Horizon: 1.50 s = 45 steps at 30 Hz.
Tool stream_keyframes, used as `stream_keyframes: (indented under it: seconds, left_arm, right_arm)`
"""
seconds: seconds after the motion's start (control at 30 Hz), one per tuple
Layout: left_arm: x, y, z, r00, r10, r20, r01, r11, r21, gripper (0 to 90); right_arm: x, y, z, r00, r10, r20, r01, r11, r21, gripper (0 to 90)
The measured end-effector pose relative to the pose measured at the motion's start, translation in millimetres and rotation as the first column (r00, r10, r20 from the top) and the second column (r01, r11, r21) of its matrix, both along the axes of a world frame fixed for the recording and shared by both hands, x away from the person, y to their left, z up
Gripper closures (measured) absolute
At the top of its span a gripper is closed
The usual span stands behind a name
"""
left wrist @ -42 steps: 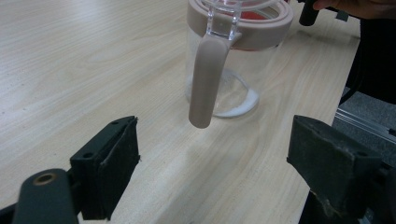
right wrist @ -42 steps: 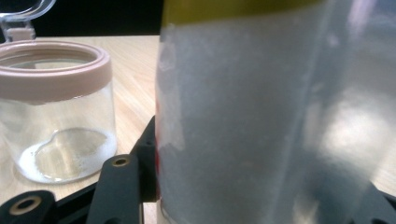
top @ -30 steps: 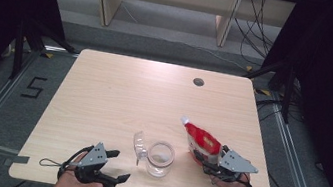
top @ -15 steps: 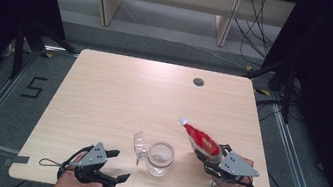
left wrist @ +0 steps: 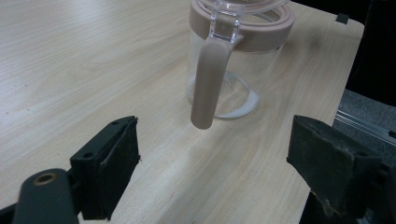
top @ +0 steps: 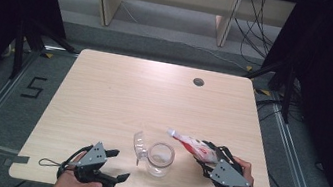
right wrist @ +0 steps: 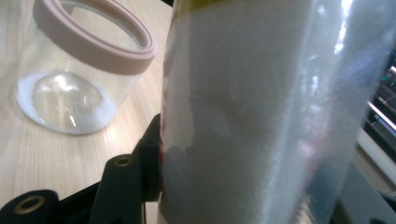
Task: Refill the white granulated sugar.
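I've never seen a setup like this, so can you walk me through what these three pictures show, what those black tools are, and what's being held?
No robot here: a person holds a handheld two-jaw gripper in each hand. The high view looks down on a wooden table from above the person's side. The other two pictures come from small cameras riding on the grippers, looking along their black jaws.

On the table stands a clear jar with a pinkish rim, its hinged lid flipped open to the side, and a little white powder at the bottom.

The left gripper is open and holds nothing; in its own view the jar's latch hangs ahead of the jaws. The right gripper is clamped on a bag of white grains, tilted toward the jar, probably to pour.
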State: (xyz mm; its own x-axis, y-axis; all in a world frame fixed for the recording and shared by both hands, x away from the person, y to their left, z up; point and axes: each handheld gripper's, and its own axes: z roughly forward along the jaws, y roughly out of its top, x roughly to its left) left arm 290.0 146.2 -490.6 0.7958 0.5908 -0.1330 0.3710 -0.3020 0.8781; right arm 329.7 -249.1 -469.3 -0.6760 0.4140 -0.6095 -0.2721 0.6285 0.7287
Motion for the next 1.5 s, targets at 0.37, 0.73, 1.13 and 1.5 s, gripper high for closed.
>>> stream_keyframes:
  seconds: [0.37,0.73,1.13,1.5]
  left_arm:
    - [0.5,0.2,-1.2,0.9999,0.014,-0.002,-0.014,0.9999,0.007,16.0]
    - [3.1,2.7,-1.3,0.9999,0.008,0.007,-0.008,0.9993,0.035,16.0]
    - [1.9,1.2,-1.4,0.9999,0.016,0.000,-0.016,0.9999,0.002,16.0]
    - [1.8,1.9,-1.3,0.9999,0.014,0.001,-0.014,0.9999,0.010,16.0]
  right_arm:
    - [-2.7,1.2,6.0,0.9909,0.034,0.131,-0.010,0.984,-0.180,49.0]
    - [-0.5,4.8,9.4,0.9659,0.094,0.241,-0.007,0.941,-0.339,49.3]
    - [-7.7,4.5,11.2,0.9552,0.091,0.281,0.039,0.904,-0.425,49.5]
    - [-9.4,12.9,17.8,0.9081,0.208,0.364,0.030,0.834,-0.551,49.7]
